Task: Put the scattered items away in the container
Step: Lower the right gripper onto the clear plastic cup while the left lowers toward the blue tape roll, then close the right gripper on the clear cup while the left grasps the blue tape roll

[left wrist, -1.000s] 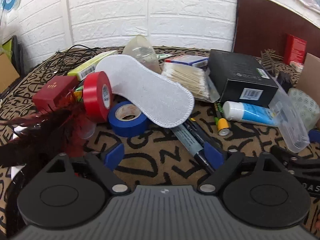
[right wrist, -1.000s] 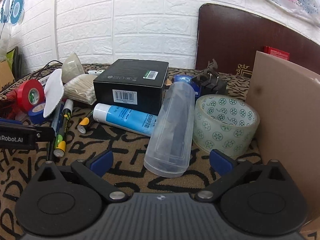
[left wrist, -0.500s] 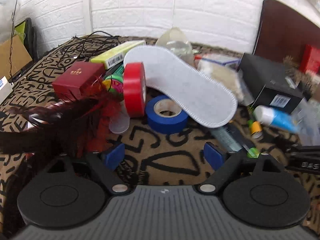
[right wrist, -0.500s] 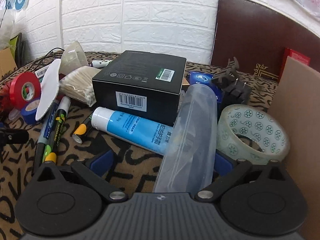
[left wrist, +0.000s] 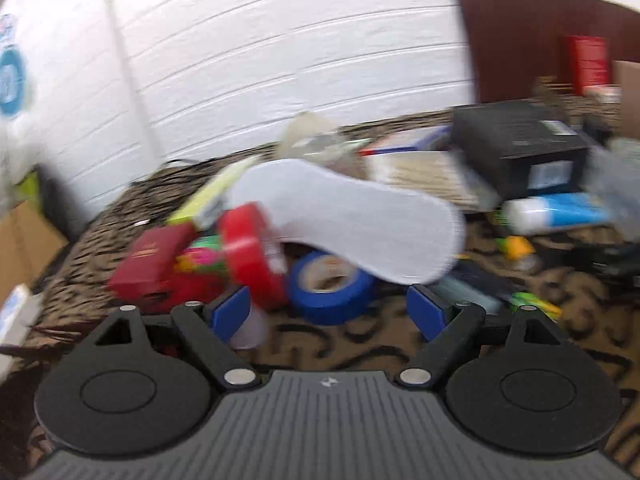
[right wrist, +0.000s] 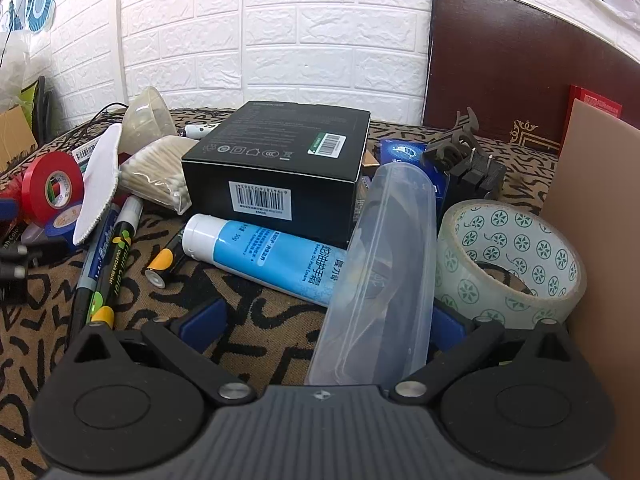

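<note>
In the blurred left wrist view my left gripper (left wrist: 328, 312) is open and empty, low over the patterned cloth just short of a blue tape roll (left wrist: 330, 292). A red tape roll (left wrist: 250, 258) stands by its left finger, and a white insole (left wrist: 352, 220) leans over both rolls. In the right wrist view my right gripper (right wrist: 320, 322) is open, with a clear plastic case (right wrist: 384, 272) lying between its fingers. A blue tube (right wrist: 272, 258), a black box (right wrist: 280, 168) and a patterned clear tape roll (right wrist: 508, 264) lie around the case. The cardboard container wall (right wrist: 600, 216) stands at the right.
Markers (right wrist: 106, 252), a battery (right wrist: 162, 266), a bag of cotton swabs (right wrist: 156, 174), a plastic cup (right wrist: 146, 114) and a black plug (right wrist: 470, 172) lie on the cloth (right wrist: 248, 328). A red box (left wrist: 150, 260) sits left of the red tape. A brown headboard (right wrist: 520, 68) stands behind.
My left gripper has swung left and forward, up to the blue and red tape rolls. My right gripper has moved forward so that the clear case now lies between its fingers.
</note>
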